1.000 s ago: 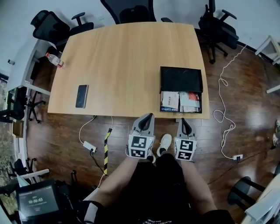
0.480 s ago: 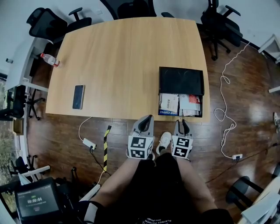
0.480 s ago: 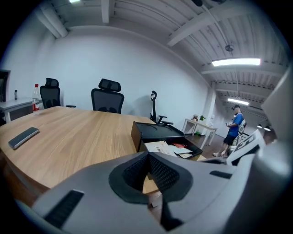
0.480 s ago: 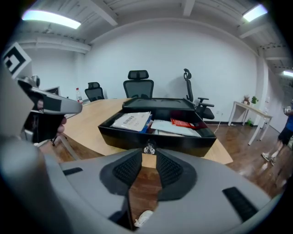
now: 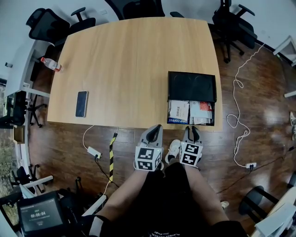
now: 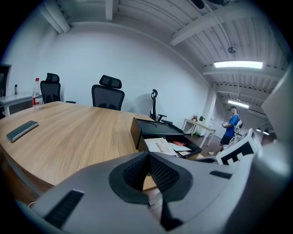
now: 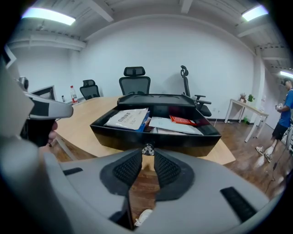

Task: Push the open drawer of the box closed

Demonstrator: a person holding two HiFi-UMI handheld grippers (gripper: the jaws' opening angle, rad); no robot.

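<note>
A black box (image 5: 192, 86) sits near the table's front right edge, its drawer (image 5: 190, 112) pulled out toward me and full of papers and booklets. In the right gripper view the drawer front (image 7: 155, 139) fills the middle, with a small metal knob (image 7: 147, 149) just beyond the tips of my right gripper (image 7: 148, 155); its jaws stand a narrow gap apart and hold nothing. In the head view the right gripper (image 5: 191, 130) is just short of the drawer front. My left gripper (image 5: 156, 129) hangs beside it, off the table edge, shut and empty (image 6: 148, 156).
A phone (image 5: 82, 103) lies at the table's front left and a bottle (image 5: 50, 64) stands on a side desk. Office chairs (image 5: 138, 8) ring the far end. A power strip (image 5: 94, 152) and cables lie on the wooden floor. A person stands far right in the left gripper view.
Both grippers have edged a little nearer to the table edge and the drawer front. The drawer stands as far out as before.
</note>
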